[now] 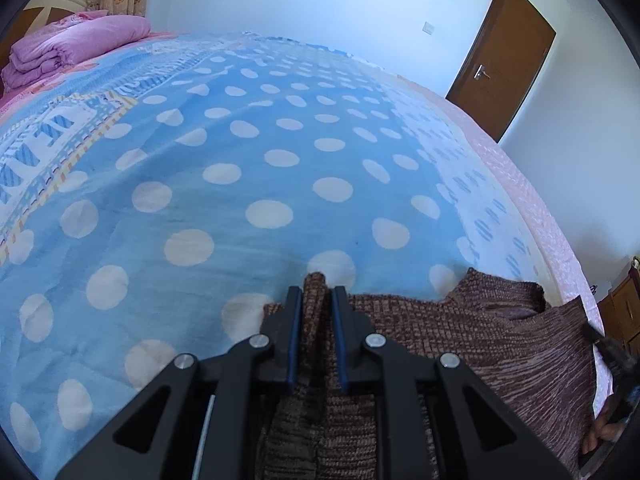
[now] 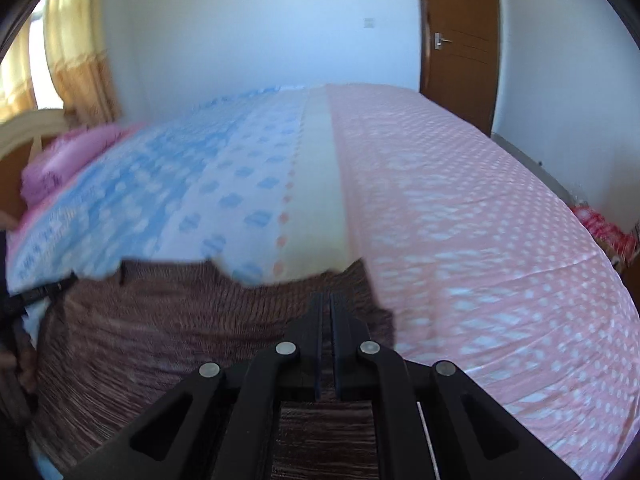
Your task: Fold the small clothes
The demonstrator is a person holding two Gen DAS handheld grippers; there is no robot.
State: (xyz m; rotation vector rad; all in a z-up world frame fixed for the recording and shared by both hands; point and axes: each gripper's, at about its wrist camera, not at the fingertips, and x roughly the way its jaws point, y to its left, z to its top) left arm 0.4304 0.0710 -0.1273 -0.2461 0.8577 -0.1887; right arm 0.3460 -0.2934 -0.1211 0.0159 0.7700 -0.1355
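A brown knit garment (image 1: 472, 344) lies at the near edge of the bed, on the blue sheet with white dots (image 1: 256, 168). My left gripper (image 1: 314, 294) pinches a raised ridge of its fabric, which fills the narrow gap between the blue pads. In the blurred right wrist view the same garment (image 2: 168, 328) spreads to the left, and my right gripper (image 2: 327, 300) is shut with a thin strip of brown knit between its fingers, at the garment's right edge. The other gripper's dark tip shows at the far left (image 2: 52, 288).
The bed's right half is covered in pink dotted fabric (image 2: 480, 240). A folded pink quilt (image 1: 72, 48) lies at the head of the bed. A brown door (image 1: 504, 60) stands behind, and wooden furniture (image 1: 624, 312) is beside the bed.
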